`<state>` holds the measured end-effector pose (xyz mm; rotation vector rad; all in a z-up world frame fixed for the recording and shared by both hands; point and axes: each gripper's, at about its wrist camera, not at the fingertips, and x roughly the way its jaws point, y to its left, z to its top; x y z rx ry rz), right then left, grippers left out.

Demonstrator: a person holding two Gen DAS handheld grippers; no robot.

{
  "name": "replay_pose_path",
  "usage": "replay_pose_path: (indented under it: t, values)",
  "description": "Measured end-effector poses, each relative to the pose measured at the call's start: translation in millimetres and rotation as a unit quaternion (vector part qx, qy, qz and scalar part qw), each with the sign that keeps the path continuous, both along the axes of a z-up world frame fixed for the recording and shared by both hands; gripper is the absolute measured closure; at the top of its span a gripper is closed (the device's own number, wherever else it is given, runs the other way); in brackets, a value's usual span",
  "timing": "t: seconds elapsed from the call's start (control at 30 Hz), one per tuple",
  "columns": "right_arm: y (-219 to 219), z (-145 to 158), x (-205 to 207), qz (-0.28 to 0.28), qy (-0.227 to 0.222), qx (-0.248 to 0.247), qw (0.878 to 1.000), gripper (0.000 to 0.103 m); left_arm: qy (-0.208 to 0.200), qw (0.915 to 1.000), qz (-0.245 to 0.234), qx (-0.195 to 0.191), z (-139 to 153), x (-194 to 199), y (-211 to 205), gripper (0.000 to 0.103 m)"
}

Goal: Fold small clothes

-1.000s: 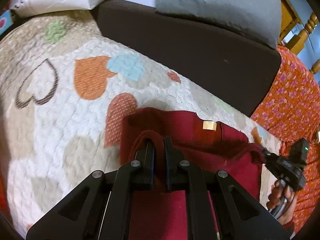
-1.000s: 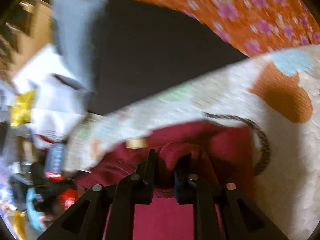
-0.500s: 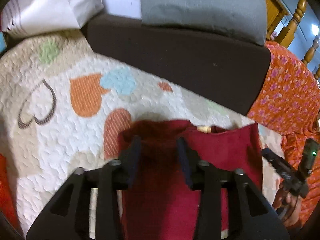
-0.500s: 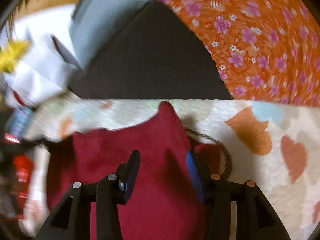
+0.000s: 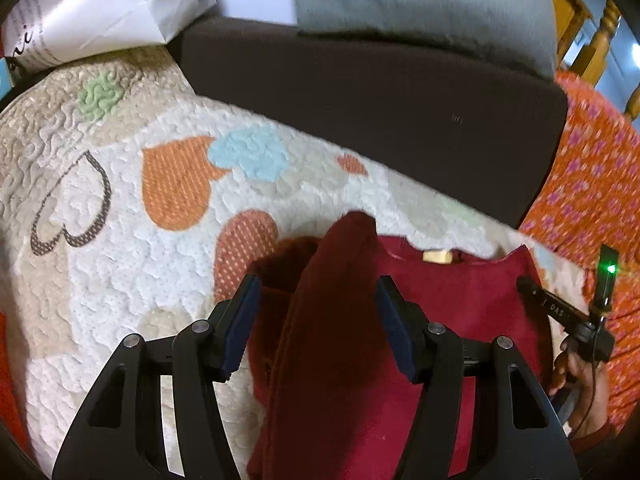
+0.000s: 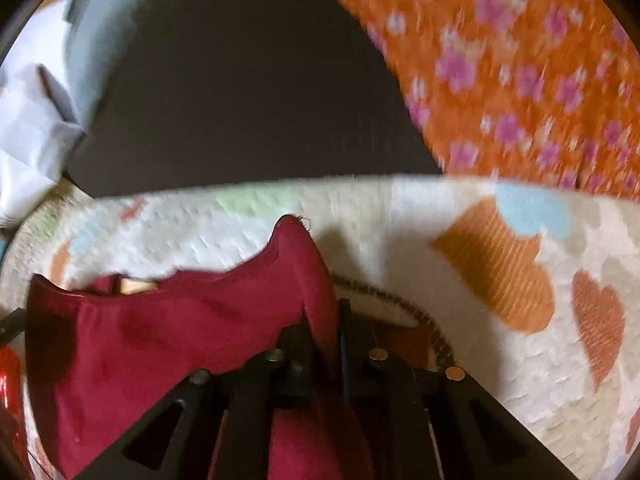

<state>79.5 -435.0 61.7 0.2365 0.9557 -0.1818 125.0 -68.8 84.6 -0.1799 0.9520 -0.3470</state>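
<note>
A dark red garment lies on the heart-patterned quilt, a tan label at its far edge. My left gripper is open, its blue-padded fingers astride a raised ridge of the red cloth without pinching it. In the right wrist view my right gripper is shut on a corner fold of the same garment, which peaks up in front of the fingers. The right gripper also shows at the right edge of the left wrist view, held by a hand.
A dark brown cushion and a grey pillow stand behind the quilt. An orange flowered cloth lies to the right. A white paper bag sits at the back left. Wooden bed posts are at far right.
Both grippers were shut on the red cloth, then opened. My left gripper has opened wider over a ridge of cloth. My right gripper has shut again on the garment's corner.
</note>
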Motion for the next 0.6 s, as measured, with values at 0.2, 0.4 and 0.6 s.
replay_pose_path:
  t: [0.2, 0.4, 0.6]
  values:
    - [9, 43, -39, -0.002, -0.078, 0.015, 0.997, 0.074, -0.004, 0.9990, 0.014, 0.041, -14, 3, -5, 0.044]
    - [34, 30, -23, 0.046, -0.050, 0.021, 0.997, 0.074, 0.014, 0.9978, 0.037, 0.053, -26, 21, -5, 0.044]
    - [32, -8, 10, 0.026, 0.002, -0.007, 1.000, 0.075, 0.034, 0.9962, 0.031, 0.074, -46, 36, -10, 0.044]
